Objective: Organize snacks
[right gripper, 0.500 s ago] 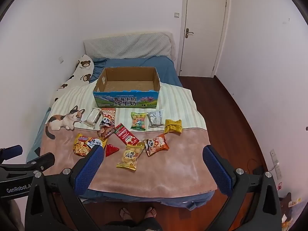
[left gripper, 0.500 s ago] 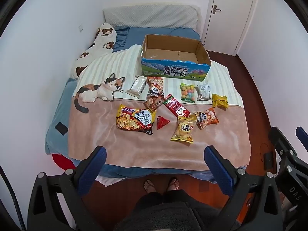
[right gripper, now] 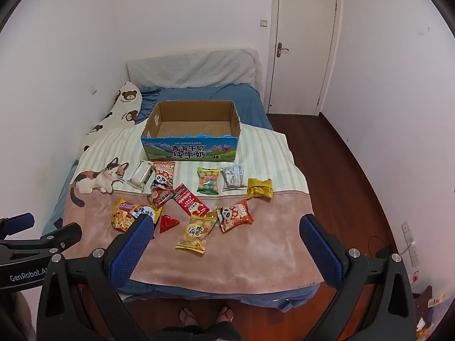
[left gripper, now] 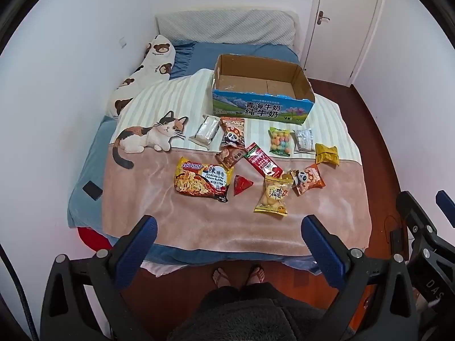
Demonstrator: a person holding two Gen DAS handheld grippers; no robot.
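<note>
Several snack packets lie on the bed's blanket (left gripper: 170,221) in front of an empty open cardboard box (left gripper: 261,108), which also shows in the right wrist view (right gripper: 190,150). Among them are a noodle pack (left gripper: 203,179), a red triangular packet (left gripper: 241,184), a yellow biscuit bag (left gripper: 273,196), an orange panda bag (left gripper: 308,179), a colourful candy bag (left gripper: 280,142) and a gold packet (left gripper: 327,155). My left gripper (left gripper: 227,241) is open and empty above the bed's near edge. My right gripper (right gripper: 227,241) is open and empty, also short of the snacks.
A bear-print pillow (left gripper: 142,76) lies along the left wall. A dark phone (left gripper: 92,190) rests on the blue sheet at left. A closed white door (right gripper: 301,56) stands at the back right. The person's feet (left gripper: 239,275) stand on the wood floor at the bed's foot.
Both grippers have shifted slightly; the views are almost the same. Nothing on the bed has moved.
</note>
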